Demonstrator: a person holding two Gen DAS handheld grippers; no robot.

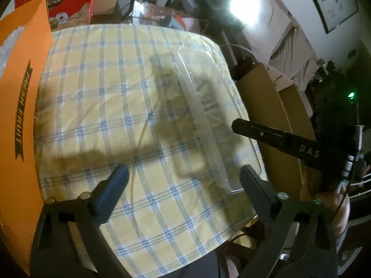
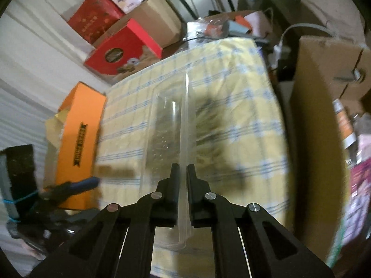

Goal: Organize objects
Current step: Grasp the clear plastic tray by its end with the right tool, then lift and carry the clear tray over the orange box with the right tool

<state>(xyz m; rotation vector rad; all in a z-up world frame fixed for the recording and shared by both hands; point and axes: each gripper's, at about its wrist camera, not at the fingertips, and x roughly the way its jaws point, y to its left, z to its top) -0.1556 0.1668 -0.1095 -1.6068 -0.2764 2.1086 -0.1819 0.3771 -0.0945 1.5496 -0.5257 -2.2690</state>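
A clear plastic tray [image 2: 167,127] is held on edge over the yellow and blue checked tablecloth [image 2: 243,120]. My right gripper [image 2: 183,169] is shut on the tray's rim. In the left wrist view the tray [image 1: 208,106] lies along the right side of the cloth [image 1: 104,97], and the right gripper's black finger [image 1: 266,134] reaches in from the right. My left gripper [image 1: 183,178] is open and empty above the cloth, near the tray's close corner. Its blue-padded finger [image 2: 85,183] shows at the left of the right wrist view.
An orange fruit box [image 1: 20,106] stands along the cloth's left edge, also in the right wrist view [image 2: 78,143]. Red boxes [image 2: 123,48] and cardboard cartons sit behind. A tall cardboard box [image 2: 320,125] stands right of the table. Clutter lies at the far end.
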